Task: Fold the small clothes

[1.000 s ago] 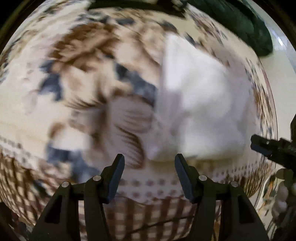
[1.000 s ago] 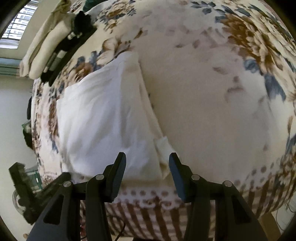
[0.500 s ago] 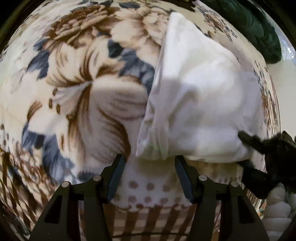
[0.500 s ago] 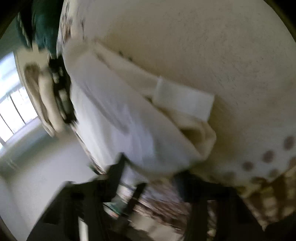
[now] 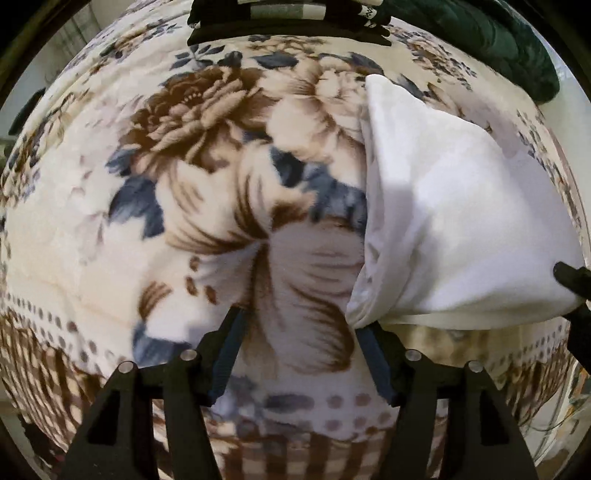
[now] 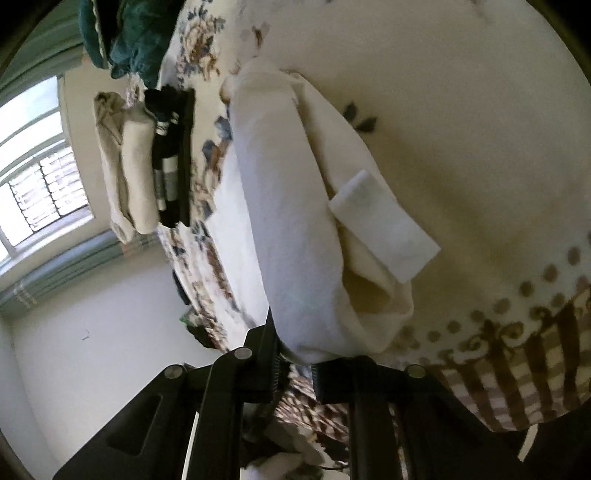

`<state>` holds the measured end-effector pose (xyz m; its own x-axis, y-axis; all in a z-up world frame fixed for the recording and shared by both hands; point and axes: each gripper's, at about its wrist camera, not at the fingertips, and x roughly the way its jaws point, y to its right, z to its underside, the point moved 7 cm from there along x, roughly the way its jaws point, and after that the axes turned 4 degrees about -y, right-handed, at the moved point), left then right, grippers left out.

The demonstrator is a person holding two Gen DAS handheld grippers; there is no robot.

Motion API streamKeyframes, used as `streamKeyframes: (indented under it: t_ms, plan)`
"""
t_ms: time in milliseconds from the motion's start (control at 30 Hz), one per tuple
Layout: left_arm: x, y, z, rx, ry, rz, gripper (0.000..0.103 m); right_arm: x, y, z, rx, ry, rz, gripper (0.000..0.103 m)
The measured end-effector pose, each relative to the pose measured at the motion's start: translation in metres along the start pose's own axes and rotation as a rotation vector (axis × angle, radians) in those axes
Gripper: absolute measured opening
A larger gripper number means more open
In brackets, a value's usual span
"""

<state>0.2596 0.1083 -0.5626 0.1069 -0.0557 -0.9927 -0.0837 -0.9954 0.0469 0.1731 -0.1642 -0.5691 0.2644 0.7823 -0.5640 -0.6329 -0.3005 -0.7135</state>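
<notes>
1. Two grippers in play. Left gripper (image 5: 301, 332): jaws spread wide, nothing between the pads. Its right finger tip sits just at the near-left corner of the white garment (image 5: 461, 229); touching or just beside, cannot tell.
2. Right gripper (image 6: 293, 360): jaws drawn narrow, pinching the near edge of the white garment (image 6: 295, 229). The pinch point itself is buried under fabric, so the pads are hardly visible.
3. Garment lies on the floral blanket (image 5: 184, 184). In the left wrist view it fills the right half of the frame, with its near-right corner running into a black shape at the frame edge, likely the other gripper, mostly cut off.
4. Right wrist view is rolled hard sideways. Cloth bulges up from the jaws like a rolled tube, one layer lapped over another, with an open fold pocket near the grip.
5. Flat white tab (image 6: 384, 225) sticks out from the garment's right side, over the blanket (image 6: 461, 129). Cuff, strap or label: cannot tell.
6. Far edge of the bed: stack of folded clothes (image 6: 144, 162), cream pieces beside dark ones, seen edge-on. In the left wrist view only the dark bottom of that stack (image 5: 288, 33) shows; top cropped.
7. Dark green fabric (image 5: 498, 40) at the top right, partly out of frame; what it is, unclear.
8. Window (image 6: 33, 177) at the left of the right wrist view, blown out.
9. Left wrist lower-left blanket is blurred, pattern smeared.
</notes>
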Motion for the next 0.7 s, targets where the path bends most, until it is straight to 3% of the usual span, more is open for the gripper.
streamKeyframes:
  t_ms: [200, 267, 333, 433, 467, 567, 633, 700]
  plan:
    - [0.002, 0.007, 0.006, 0.143, 0.011, -0.07, 0.061, -0.004, 0.022, -0.002, -0.013, 0.021, 0.087, 0.014]
    - [0.006, -0.002, 0.007, 0.183, 0.014, -0.19, 0.058, -0.007, 0.025, -0.004, -0.051, 0.036, 0.132, 0.014]
    - [0.007, -0.016, 0.005, 0.134, 0.005, -0.174, 0.058, -0.013, 0.027, -0.007, -0.092, 0.05, 0.186, 0.014]
    - [-0.005, -0.039, -0.001, -0.043, 0.012, -0.024, 0.058, -0.013, 0.029, -0.009, -0.131, 0.008, 0.231, 0.015]
    - [-0.011, -0.04, -0.005, -0.09, 0.013, 0.035, 0.058, -0.013, 0.029, -0.009, -0.161, -0.004, 0.284, 0.026]
    - [-0.03, -0.03, -0.023, -0.168, 0.048, 0.223, 0.059, -0.03, 0.025, -0.004, -0.277, 0.024, 0.446, 0.039]
    - [-0.037, -0.017, -0.038, -0.186, 0.071, 0.323, 0.059, -0.044, 0.02, -0.003, -0.318, 0.063, 0.501, 0.039]
    - [-0.034, 0.001, -0.065, -0.187, 0.076, 0.383, 0.059, -0.059, 0.009, -0.008, -0.339, 0.12, 0.502, 0.039]
